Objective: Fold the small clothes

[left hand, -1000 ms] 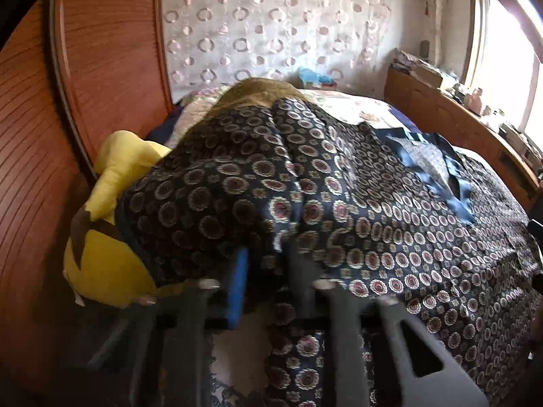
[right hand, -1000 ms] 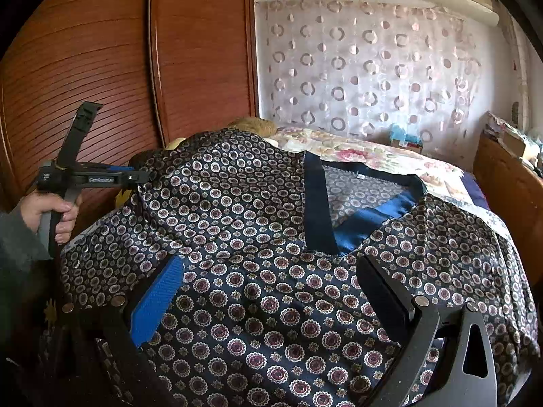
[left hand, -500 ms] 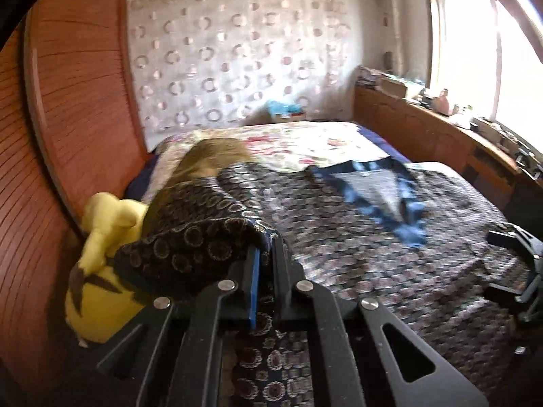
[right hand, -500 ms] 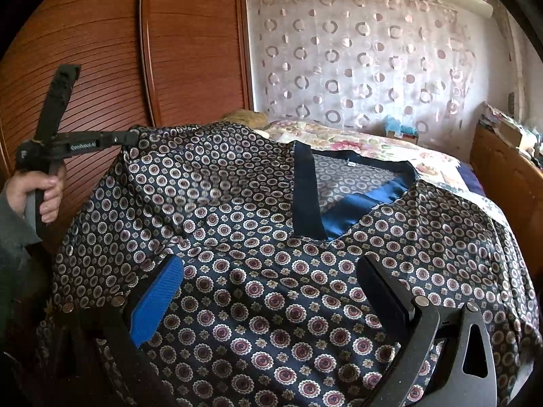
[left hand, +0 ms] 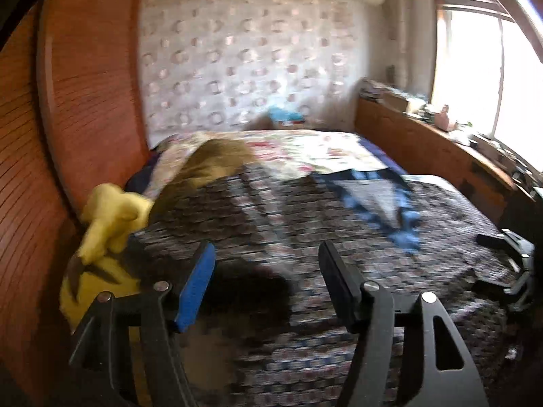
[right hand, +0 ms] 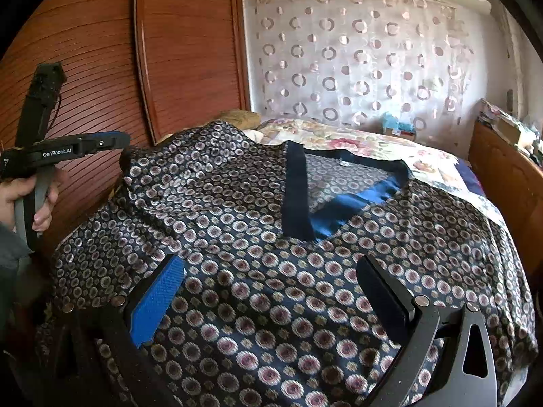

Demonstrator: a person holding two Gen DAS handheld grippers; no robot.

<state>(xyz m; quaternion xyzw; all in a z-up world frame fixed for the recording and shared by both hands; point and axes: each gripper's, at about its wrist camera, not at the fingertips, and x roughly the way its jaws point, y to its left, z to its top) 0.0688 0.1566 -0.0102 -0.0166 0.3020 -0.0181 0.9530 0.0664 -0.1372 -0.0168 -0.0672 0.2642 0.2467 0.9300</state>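
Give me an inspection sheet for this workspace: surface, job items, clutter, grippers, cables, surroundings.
Surface: bed with floral sheet.
Job's things: patterned garment spread flat, blue neckline facing up.
Clutter: yellow plush toy and brown plush toy at the garment's left edge.
Grippers: left gripper open, holding nothing; right gripper open above the garment.
Cables: nothing seen.
Surroundings: wooden wardrobe, circle-print curtain, cluttered wooden ledge under a window.

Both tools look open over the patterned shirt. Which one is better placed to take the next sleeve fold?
Probably the left tool: it hangs open beside the patterned shirt's bunched sleeve edge, while the right tool faces the flat front.
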